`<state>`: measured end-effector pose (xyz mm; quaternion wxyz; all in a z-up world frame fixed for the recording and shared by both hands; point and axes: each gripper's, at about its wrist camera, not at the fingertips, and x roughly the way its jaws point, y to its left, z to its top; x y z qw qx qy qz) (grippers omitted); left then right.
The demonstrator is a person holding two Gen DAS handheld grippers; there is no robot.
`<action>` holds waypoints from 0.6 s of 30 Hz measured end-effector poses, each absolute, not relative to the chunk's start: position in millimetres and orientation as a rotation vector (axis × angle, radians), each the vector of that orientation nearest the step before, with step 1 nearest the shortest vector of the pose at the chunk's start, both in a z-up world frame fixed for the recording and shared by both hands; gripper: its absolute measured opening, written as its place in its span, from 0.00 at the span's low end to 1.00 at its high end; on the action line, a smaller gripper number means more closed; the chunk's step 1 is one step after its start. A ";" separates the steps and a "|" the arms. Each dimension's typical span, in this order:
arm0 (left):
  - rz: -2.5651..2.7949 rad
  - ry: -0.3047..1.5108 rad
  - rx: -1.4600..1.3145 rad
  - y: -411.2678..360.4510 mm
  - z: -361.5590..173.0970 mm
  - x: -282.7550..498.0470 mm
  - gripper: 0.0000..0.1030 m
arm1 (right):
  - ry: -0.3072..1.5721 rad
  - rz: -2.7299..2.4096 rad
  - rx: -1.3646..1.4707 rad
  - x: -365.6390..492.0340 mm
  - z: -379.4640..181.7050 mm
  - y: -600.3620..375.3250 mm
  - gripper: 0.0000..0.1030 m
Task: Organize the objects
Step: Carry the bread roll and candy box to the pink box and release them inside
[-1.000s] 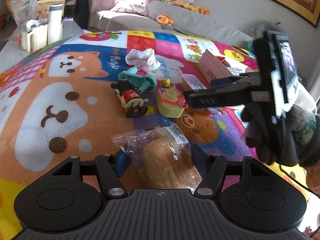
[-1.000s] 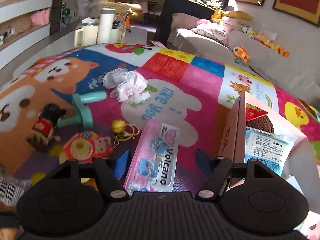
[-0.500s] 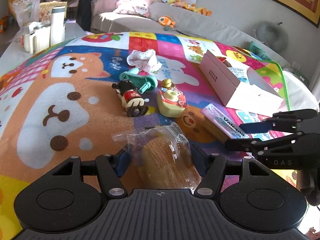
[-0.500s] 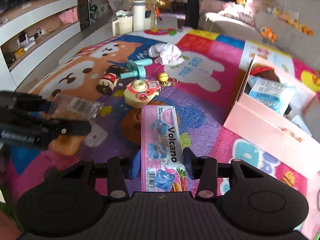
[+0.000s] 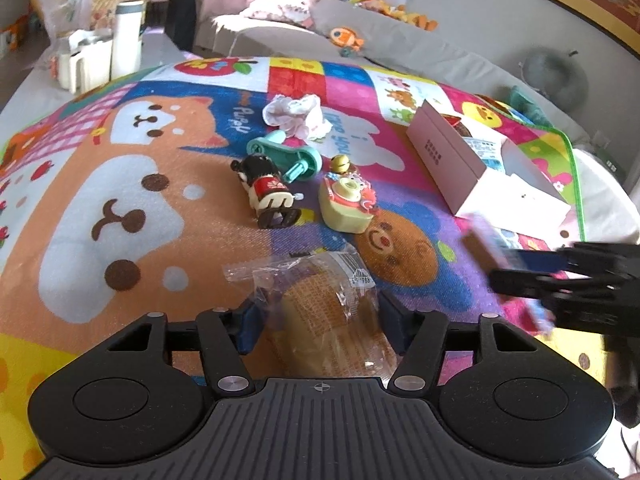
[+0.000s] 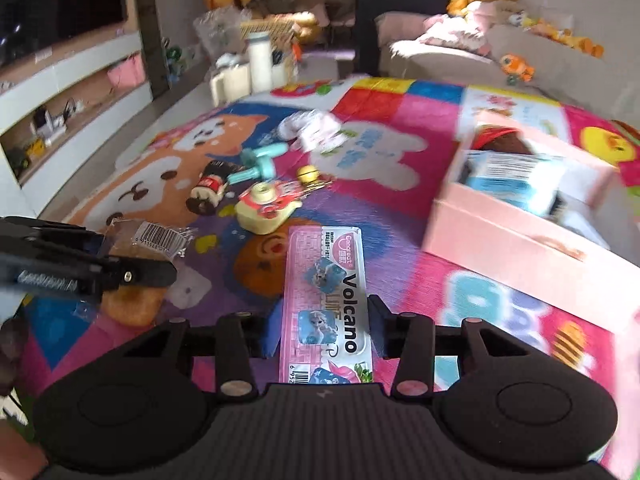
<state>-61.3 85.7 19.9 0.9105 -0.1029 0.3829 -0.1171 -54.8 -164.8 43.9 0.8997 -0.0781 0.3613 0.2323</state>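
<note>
- Moved since the earlier frames: right gripper (image 6: 322,330), carrying the pink Volcano snack pack (image 6: 326,300), has pulled back from beside the pink box (image 6: 520,240) and now holds the pack off the mat, near-left of the box; the view is motion-blurred.
- Right fingers: pinching the Volcano pack on both long edges.
- Left gripper (image 5: 316,320): fingers spread either side of the wrapped bread bun (image 5: 320,304), which lies on the play mat (image 5: 120,208) well left of the pink box; I cannot tell whether the pads touch the wrapper.
- Pink box: open, already holding a blue-and-white packet (image 6: 506,176) and a dark red-topped item.
- Loose on the mat, left of the box: Mickey figure (image 5: 266,192), teal plastic toy (image 5: 288,158), yellow toy camera (image 5: 346,204), small gold bell (image 5: 341,163), crumpled pink-white cloth (image 5: 298,116).
- Progress, as I judge it: early; two items boxed, one pack in hand, the bun and five loose items left.
</note>
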 end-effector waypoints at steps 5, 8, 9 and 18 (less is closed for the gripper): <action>-0.385 0.749 -0.251 56.6 58.3 -42.6 0.59 | 0.643 0.364 -0.113 -83.3 58.1 -224.1 0.42; -0.488 0.687 -0.238 13.7 97.0 -13.5 0.59 | 0.596 0.286 -0.015 -90.1 65.2 -266.7 0.42; -0.518 0.672 -0.246 -1.5 106.4 -1.9 0.59 | 0.582 0.261 0.009 -90.5 66.2 -278.3 0.42; -0.652 0.558 -0.177 -157.1 86.7 111.0 0.60 | 0.519 0.091 0.111 -90.0 58.3 -341.4 0.42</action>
